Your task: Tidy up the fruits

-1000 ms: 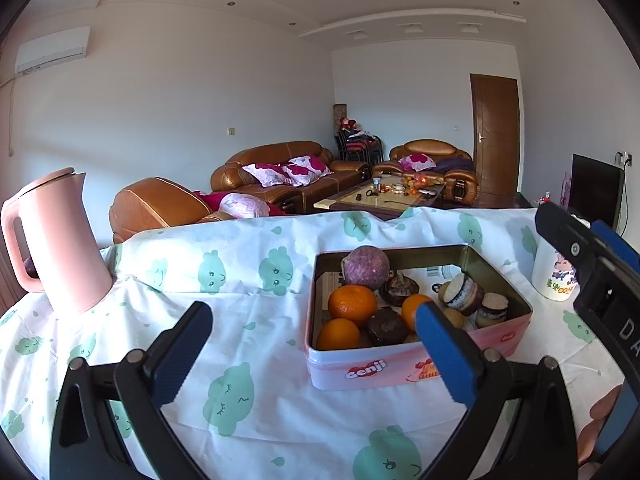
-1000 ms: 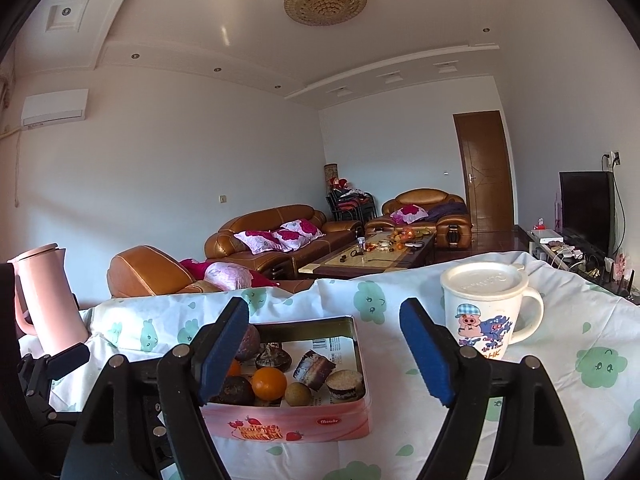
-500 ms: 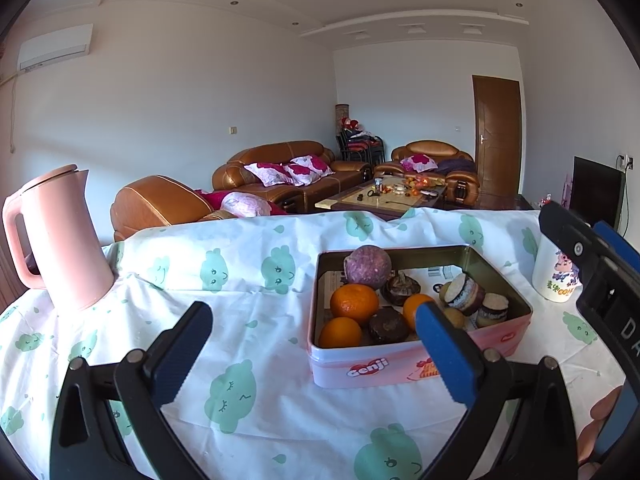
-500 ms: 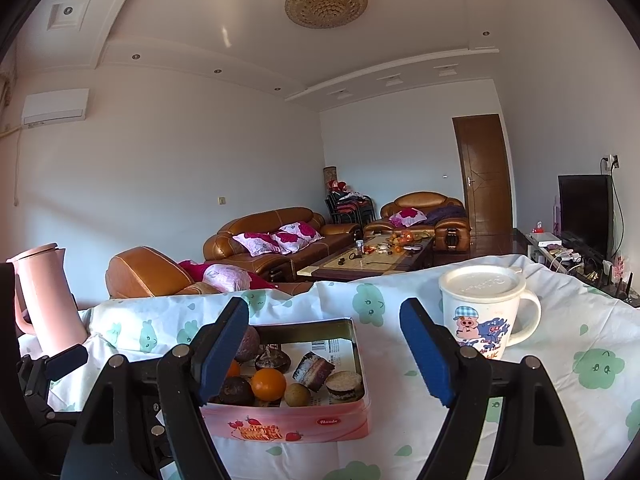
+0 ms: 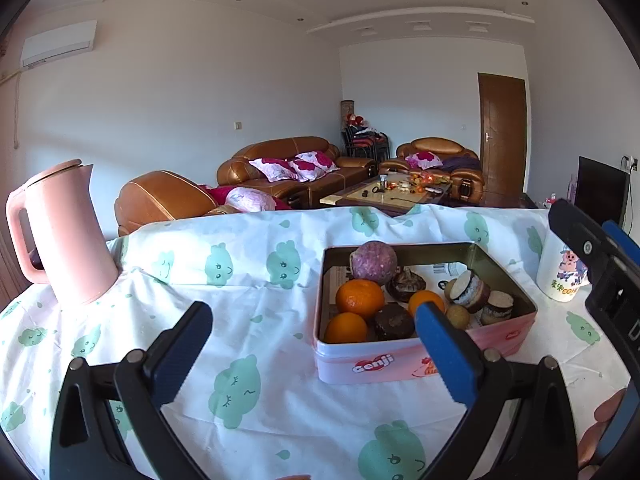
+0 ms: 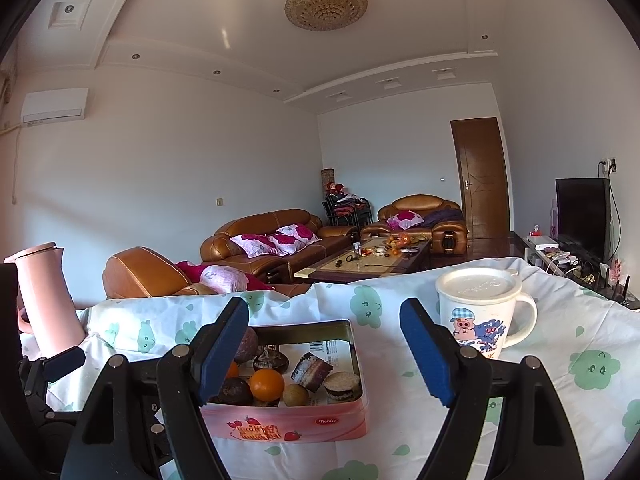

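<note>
A pink tin box [image 5: 404, 364] stands on the table with oranges [image 5: 359, 299], a purple round fruit [image 5: 373, 256], dark brown fruits [image 5: 393, 321], a small tan fruit and cut cake pieces [image 5: 468, 291] inside. My left gripper [image 5: 312, 344] is open and empty, hovering in front of the tin's left part. My right gripper [image 6: 322, 344] is open and empty, just in front of the tin [image 6: 292, 424], where an orange [image 6: 267, 385] shows. The right gripper's body also shows at the right edge of the left wrist view [image 5: 600, 264].
A pink kettle [image 5: 60, 236] stands at the table's left. A white lidded pig mug [image 6: 480, 312] stands right of the tin. The table has a white cloth with green prints [image 5: 240, 392]. Sofas and a coffee table lie beyond the far edge.
Both views have shifted only slightly; the left gripper drifted a little. Both grippers stay open and nothing in the tin has moved.
</note>
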Tool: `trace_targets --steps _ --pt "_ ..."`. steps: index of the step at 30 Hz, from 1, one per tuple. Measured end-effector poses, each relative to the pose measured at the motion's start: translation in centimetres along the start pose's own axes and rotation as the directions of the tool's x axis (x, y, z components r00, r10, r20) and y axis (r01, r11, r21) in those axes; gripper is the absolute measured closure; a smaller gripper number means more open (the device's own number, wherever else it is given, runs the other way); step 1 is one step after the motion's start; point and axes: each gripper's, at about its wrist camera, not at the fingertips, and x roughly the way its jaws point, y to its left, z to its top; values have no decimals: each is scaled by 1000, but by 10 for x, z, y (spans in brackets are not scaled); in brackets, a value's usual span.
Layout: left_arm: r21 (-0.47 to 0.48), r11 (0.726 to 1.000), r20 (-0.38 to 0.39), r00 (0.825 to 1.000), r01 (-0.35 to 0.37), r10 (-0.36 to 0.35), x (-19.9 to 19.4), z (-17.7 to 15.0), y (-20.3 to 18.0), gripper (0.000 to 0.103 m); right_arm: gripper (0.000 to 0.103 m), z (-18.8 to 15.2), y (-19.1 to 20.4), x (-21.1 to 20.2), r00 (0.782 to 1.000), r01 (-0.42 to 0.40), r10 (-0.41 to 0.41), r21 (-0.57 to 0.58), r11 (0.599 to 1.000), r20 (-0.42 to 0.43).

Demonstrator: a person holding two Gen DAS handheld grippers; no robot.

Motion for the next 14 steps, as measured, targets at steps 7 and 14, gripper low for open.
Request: trace_targets --steps 7,14 --pt "-14 1000 -19 1000 9 -10 4 0 1 0 23 0 -1 0 1000 2 -2 3 1000 -4" --pt "-20 1000 -27 1000 2 -3 5 0 2 0 23 0 -1 0 1000 2 -2 2 1000 -6"
